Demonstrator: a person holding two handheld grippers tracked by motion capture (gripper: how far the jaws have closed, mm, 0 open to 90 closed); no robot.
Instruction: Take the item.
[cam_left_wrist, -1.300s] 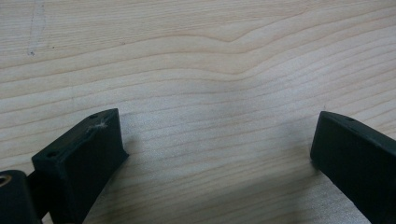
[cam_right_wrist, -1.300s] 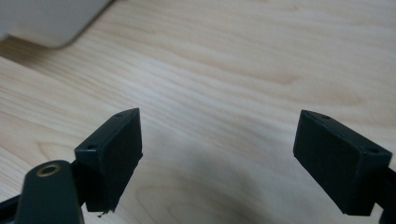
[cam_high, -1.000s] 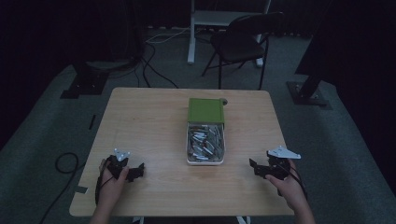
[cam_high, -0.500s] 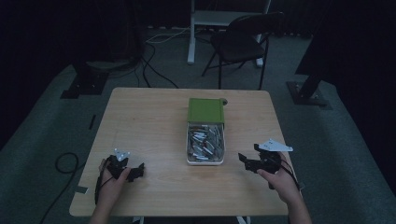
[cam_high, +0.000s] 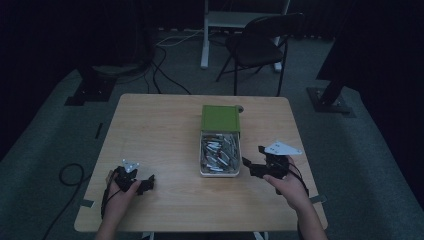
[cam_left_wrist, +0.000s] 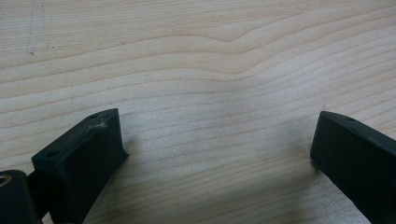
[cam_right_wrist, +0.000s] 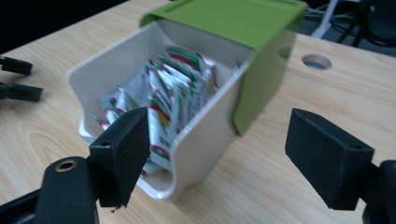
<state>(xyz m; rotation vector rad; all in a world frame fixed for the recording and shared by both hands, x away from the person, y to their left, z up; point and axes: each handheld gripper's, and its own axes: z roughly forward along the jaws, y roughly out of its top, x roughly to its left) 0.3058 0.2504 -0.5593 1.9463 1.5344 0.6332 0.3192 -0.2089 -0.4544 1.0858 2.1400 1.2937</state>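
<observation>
On the wooden table, near its middle and a little to the right, stands a white box of small sachets, its green lid slid toward the far end so that the near part lies uncovered. Broad bare wood stretches to the left of the box as far as the table's left edge, and a narrower strip lies between the box and the right edge. A round cable hole sits in the tabletop just beyond the lid's far corner. Past the far edge, on the floor, stand a dark chair and loose cables.

At the near left, the left gripper rests low over the wood, close to the near edge, held in a hand whose forearm comes in from the near side. In the left gripper view its jaws stand wide apart with nothing between them but bare wood grain.

At the near right, the right gripper is held just beside the box's near right corner, pointing left at it, with a grey plate on top. Its jaws have just been closing a little yet stand well apart; in the right gripper view the box's near corner lies between them, but the pads do not press on it.
</observation>
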